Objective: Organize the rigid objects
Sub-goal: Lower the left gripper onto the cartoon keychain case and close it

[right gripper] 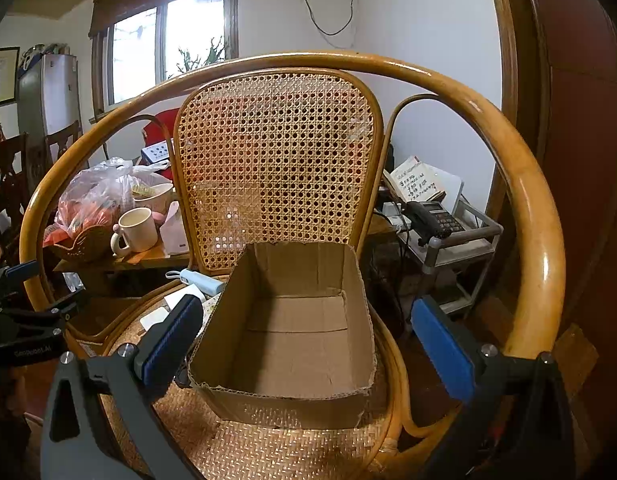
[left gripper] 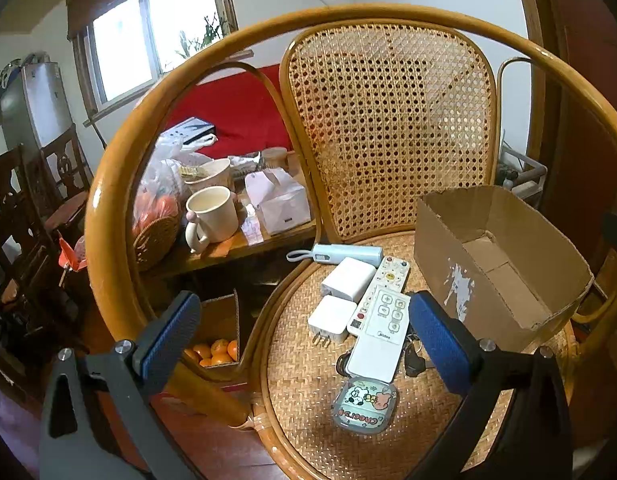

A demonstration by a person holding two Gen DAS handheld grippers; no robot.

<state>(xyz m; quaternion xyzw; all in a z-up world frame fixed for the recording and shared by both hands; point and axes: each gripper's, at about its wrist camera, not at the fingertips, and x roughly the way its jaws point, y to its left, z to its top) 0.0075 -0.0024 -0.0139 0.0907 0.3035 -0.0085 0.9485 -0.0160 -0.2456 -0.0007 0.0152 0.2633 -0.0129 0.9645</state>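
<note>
On the woven seat (left gripper: pixel 308 392) of a rattan chair lie two white chargers (left gripper: pixel 348 280) (left gripper: pixel 331 319), a light blue power bank (left gripper: pixel 344 255), a long patterned remote (left gripper: pixel 384 284), a white remote (left gripper: pixel 382 332) over keys (left gripper: pixel 413 360), and a cartoon-printed case (left gripper: pixel 365 403). An empty cardboard box (left gripper: pixel 504 264) (right gripper: pixel 292 336) stands on the seat's right side. My left gripper (left gripper: pixel 304 332) hangs open above the objects, holding nothing. My right gripper (right gripper: pixel 306 340) is open in front of the box, with nothing in it. The power bank (right gripper: pixel 200 280) shows left of the box.
The chair's armrest hoop (left gripper: pixel 108 208) (right gripper: pixel 536 216) rings the seat. Behind stands a table with a cream mug (left gripper: pixel 212 216), bags and a basket. A box of oranges (left gripper: pixel 216 352) sits on the floor. A metal cart with a telephone (right gripper: pixel 436 220) stands at the right.
</note>
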